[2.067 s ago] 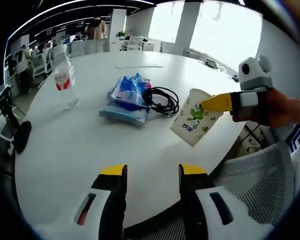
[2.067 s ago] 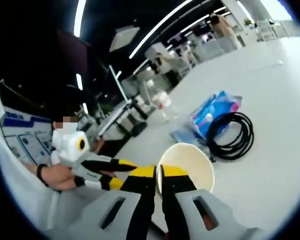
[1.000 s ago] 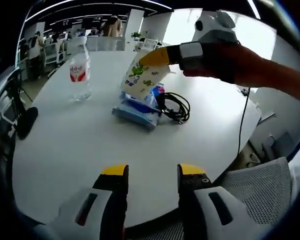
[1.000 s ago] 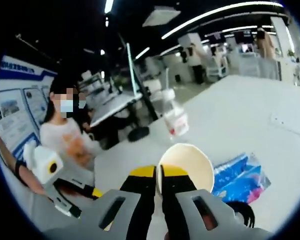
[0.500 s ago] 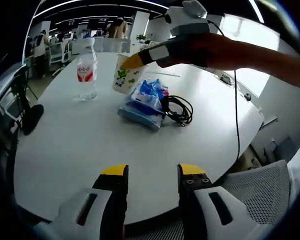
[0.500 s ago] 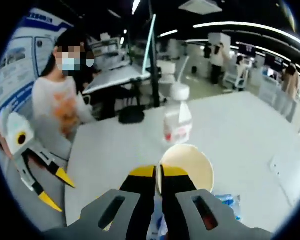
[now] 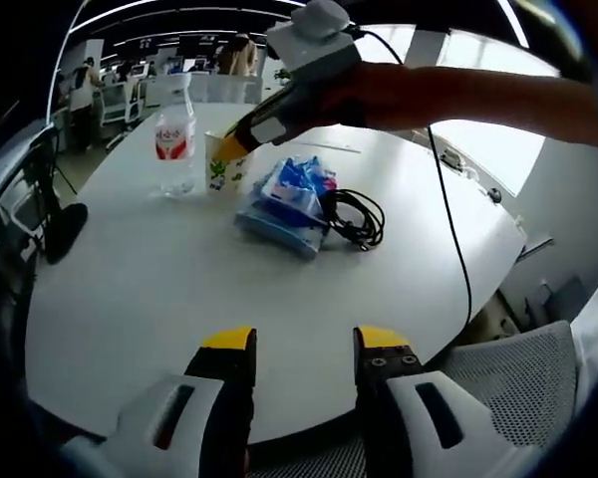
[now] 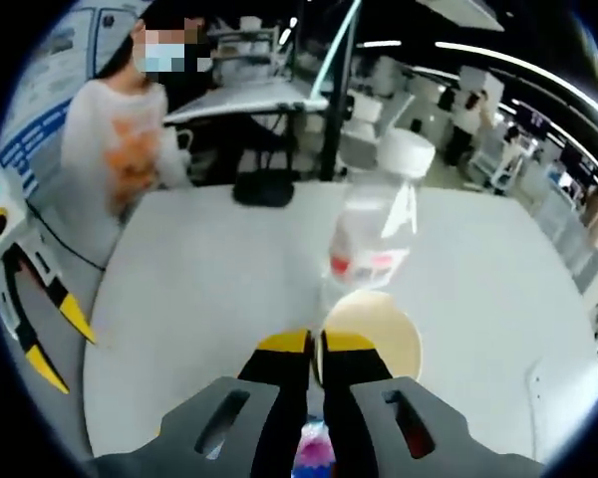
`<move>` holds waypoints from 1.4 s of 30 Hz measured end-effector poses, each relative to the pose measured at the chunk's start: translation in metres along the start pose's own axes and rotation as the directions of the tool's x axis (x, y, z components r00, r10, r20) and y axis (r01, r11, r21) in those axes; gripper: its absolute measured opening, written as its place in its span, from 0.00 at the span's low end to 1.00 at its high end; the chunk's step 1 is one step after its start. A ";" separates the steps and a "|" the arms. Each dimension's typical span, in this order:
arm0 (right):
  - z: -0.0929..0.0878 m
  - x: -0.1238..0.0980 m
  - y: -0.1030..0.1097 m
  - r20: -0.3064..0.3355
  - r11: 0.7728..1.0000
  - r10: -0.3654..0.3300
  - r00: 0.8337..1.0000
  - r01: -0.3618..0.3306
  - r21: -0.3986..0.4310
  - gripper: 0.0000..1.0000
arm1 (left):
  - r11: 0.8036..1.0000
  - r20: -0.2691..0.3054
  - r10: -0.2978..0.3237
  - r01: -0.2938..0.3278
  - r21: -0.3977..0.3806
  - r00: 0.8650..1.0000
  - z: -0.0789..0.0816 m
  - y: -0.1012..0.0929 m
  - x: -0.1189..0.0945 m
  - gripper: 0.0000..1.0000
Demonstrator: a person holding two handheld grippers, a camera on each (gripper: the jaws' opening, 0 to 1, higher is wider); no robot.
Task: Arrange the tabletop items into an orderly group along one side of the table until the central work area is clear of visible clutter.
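R tongs [image 8: 314, 344] pinch paper cup [image 8: 371, 331] rim by clear plastic bottle [image 8: 375, 214]; L tongs [image 7: 296, 344] agape, empty.

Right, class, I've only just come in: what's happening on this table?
A person with two handheld grippers is tidying a white table. The right gripper grips a paper cup by its rim, right beside the water bottle. A blue packet and a coiled black cable lie close by. The left gripper hovers open, holding nothing.
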State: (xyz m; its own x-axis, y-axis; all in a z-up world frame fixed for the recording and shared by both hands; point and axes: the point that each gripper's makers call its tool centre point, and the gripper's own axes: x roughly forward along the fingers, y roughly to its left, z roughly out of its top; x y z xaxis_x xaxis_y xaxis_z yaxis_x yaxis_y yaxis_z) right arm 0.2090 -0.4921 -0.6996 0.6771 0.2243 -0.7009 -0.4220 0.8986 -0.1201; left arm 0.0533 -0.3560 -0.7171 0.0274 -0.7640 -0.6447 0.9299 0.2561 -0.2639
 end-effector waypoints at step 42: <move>0.008 -0.016 -0.002 0.069 0.998 0.032 0.997 -0.036 0.055 0.33 | 0.999 -0.001 -0.020 0.020 -0.037 1.000 -0.004 0.000 -0.001 0.38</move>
State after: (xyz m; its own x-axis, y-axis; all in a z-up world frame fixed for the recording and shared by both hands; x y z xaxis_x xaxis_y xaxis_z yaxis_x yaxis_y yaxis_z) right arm 0.2041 -0.4943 -0.6821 0.7033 0.2786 -0.6540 -0.4125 0.9092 -0.0564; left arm 0.0519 -0.3532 -0.7192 0.0084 -0.7682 -0.6401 0.9159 0.2628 -0.3034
